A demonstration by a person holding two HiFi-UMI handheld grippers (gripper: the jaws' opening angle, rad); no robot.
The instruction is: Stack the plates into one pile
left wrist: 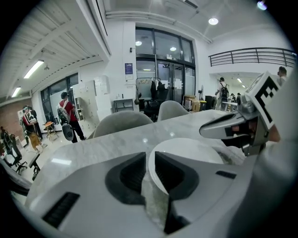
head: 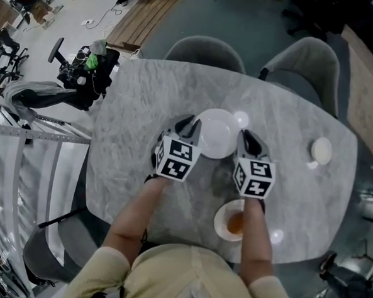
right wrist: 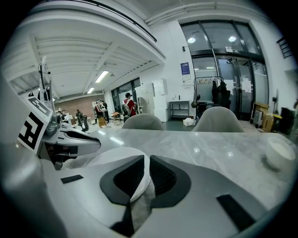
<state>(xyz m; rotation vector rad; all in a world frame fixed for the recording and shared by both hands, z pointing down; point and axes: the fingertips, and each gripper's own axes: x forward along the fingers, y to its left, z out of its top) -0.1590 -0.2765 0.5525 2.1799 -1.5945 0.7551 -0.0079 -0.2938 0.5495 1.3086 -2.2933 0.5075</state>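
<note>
A white plate (head: 217,134) sits at the middle of the marble table (head: 132,110), held from both sides. My left gripper (head: 192,125) is shut on its left rim; in the left gripper view the rim of the plate (left wrist: 186,149) runs between the dark pads of that gripper (left wrist: 150,162). My right gripper (head: 244,139) is shut on the right rim, and the plate (right wrist: 109,158) enters that gripper (right wrist: 146,175) from the left. A second plate (head: 231,221) with an orange-brown smear lies near the front edge, under my right forearm. Whether the held plate is off the table I cannot tell.
A small white dish (head: 321,150) stands at the table's right side, also seen as a dish (right wrist: 279,152) in the right gripper view. Two grey chairs (head: 205,52) stand behind the table. Several people (left wrist: 67,116) walk in the room beyond.
</note>
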